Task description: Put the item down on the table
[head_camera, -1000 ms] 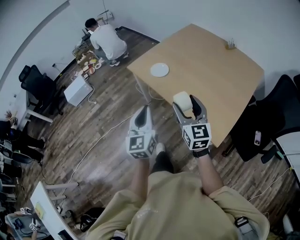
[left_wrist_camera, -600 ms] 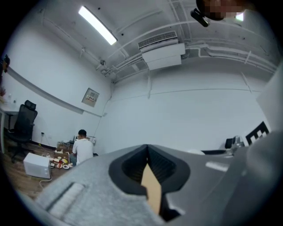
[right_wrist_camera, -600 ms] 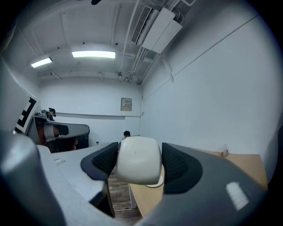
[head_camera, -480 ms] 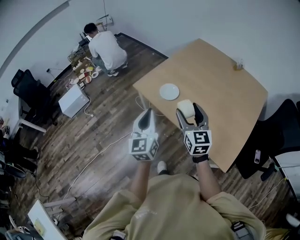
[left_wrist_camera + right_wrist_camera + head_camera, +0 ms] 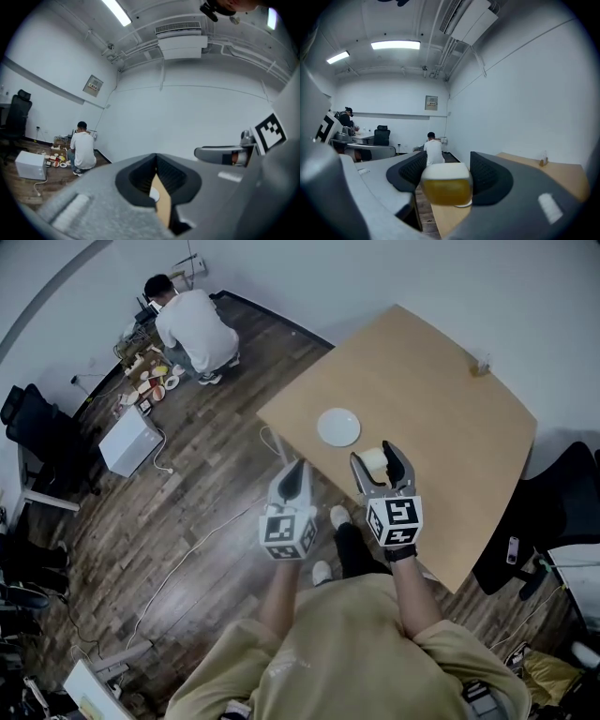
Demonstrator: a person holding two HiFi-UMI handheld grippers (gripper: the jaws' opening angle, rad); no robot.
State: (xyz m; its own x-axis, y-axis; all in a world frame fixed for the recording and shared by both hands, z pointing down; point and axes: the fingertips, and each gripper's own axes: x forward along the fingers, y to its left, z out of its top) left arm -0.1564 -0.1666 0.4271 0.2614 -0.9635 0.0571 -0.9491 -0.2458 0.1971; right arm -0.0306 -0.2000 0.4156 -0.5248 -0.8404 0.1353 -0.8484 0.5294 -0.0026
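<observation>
My right gripper is shut on a small jar of yellow liquid with a pale lid, held over the near edge of the wooden table. In the right gripper view the jar sits squeezed between both pads, above the table edge. A white plate lies on the table just beyond the jar. My left gripper hangs shut and empty over the floor, left of the table; in the left gripper view its jaws meet with the plate seen through the gap.
A small holder stands near the table's far edge. A person crouches at the far wall beside food items and a white box. Black office chairs stand right of the table; cables run across the wood floor.
I have stepped closer to the table. The right gripper with the jar now hangs over the table's near edge, close to the plate. The left gripper stays shut.
</observation>
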